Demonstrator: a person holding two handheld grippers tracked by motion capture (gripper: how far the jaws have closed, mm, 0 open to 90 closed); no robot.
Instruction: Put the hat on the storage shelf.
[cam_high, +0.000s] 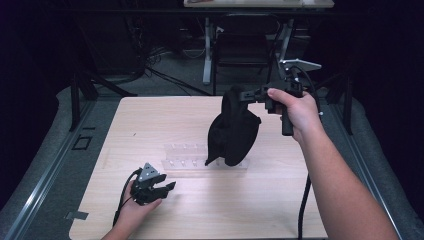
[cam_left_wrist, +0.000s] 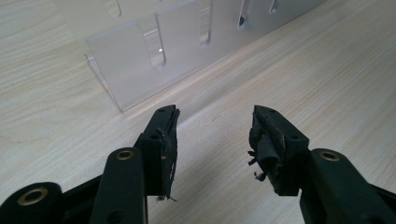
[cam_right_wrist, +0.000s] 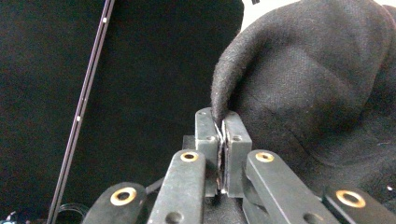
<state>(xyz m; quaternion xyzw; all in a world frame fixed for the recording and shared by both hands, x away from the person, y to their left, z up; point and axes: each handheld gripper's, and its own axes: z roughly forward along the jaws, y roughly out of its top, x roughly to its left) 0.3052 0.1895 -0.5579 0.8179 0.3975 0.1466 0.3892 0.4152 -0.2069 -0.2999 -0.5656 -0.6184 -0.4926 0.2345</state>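
Note:
A black cloth (cam_high: 233, 129) hangs in the air above the table, pinched at its top edge by my right gripper (cam_high: 239, 94), which is shut on it. In the right gripper view the cloth (cam_right_wrist: 308, 84) bulges up and to the right of the closed right gripper (cam_right_wrist: 221, 122). My left gripper (cam_high: 169, 187) rests low on the table near the front left, open and holding nothing. In the left gripper view, the left gripper (cam_left_wrist: 215, 122) has its jaws spread over bare wood, facing a clear plastic rack (cam_left_wrist: 154, 56).
The clear slotted rack (cam_high: 187, 156) lies on the light wooden table (cam_high: 150, 120) under the hanging cloth. Dark floor, cables and a desk frame (cam_high: 207, 50) lie beyond the table's far edge.

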